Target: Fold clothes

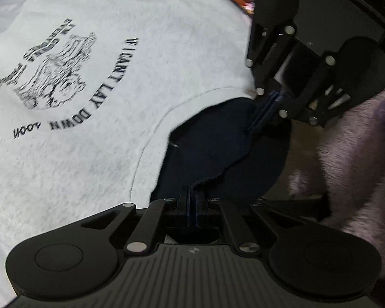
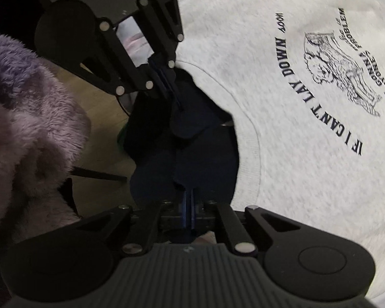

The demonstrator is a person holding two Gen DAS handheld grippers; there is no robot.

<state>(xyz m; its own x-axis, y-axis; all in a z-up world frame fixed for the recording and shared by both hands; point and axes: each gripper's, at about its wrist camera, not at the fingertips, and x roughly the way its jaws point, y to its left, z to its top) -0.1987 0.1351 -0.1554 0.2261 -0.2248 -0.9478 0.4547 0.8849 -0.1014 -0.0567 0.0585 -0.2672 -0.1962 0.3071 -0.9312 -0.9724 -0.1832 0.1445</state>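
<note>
Two wrist views of one moment, with the grey sweatshirt [image 1: 77, 133] as the landmark. It lies spread flat, its printed front facing up: a line drawing of a dog [image 1: 56, 77] ringed by arched dark lettering. A dark navy cloth [image 1: 218, 148] lies at the sweatshirt's hem, partly on top of it and partly beyond its edge.

Left tongs [image 1: 191, 192]: jaws together, clamped on the near edge of the navy cloth, just off the sweatshirt's hem. The cloth's edge rises into the narrow slot between the blue pads.

Right tongs [image 2: 188, 195]: jaws likewise together, clamped on another part of the same cloth's edge, also beside the hem. In the left wrist view the right tongs appear beyond the cloth, at the far end of the hem; in the right wrist view the left tongs appear in the matching place.

A fluffy lilac blanket [image 2: 25, 118] lies on the side of the navy cloth away from the sweatshirt, apart from it. Between blanket and cloth a strip of brown floor [image 2: 102, 118] shows. Both views are somewhat blurred.
</note>
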